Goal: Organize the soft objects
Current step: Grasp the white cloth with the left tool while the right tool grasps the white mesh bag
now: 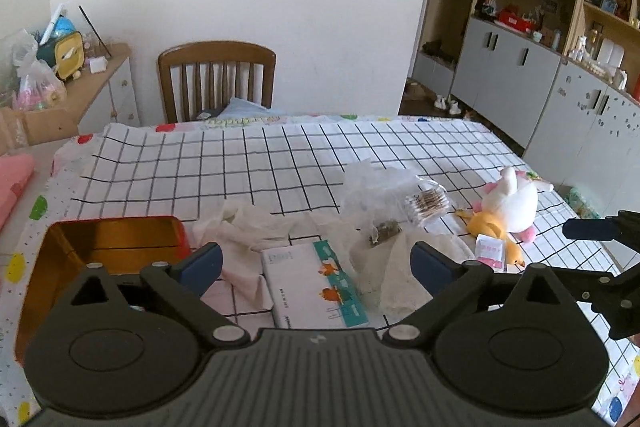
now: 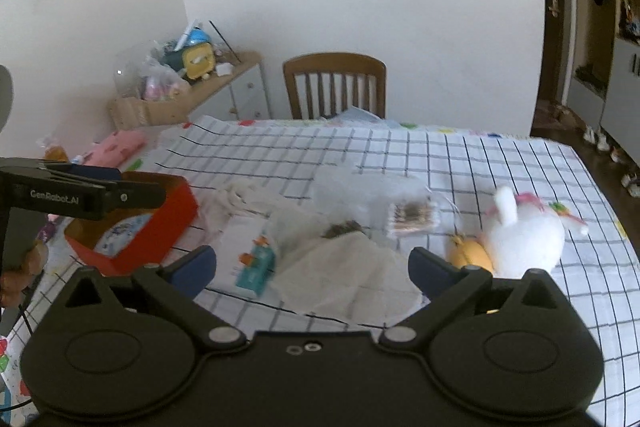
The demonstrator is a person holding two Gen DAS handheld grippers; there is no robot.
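The white plush toy (image 1: 514, 201) lies on its side at about three o'clock on the checked tablecloth (image 1: 240, 163), touching a yellow plush (image 1: 486, 225) with a small pink-and-white packet (image 1: 491, 251) just beside it. Toward the table's centre sit a crumpled white cloth (image 1: 248, 223), a folded pale cloth (image 2: 352, 279), a clear plastic bag (image 1: 384, 187) and a flat white box with a teal edge (image 1: 312, 283). An open red tin (image 1: 108, 247) with a gold inside stands at nine o'clock.

The left gripper (image 1: 316, 263) hangs over the flat box with its jaws wide apart and nothing between them. The right gripper (image 2: 312, 265) is likewise spread and empty, above the folded cloth.

This looks like the approach before a first pick. The next move likely calls for lowering onto one soft thing, perhaps with the tin as the container.

The left gripper's side (image 2: 56, 199), seen from the right wrist, reads "GenRobot_AI". Printing on the box is too small to read.
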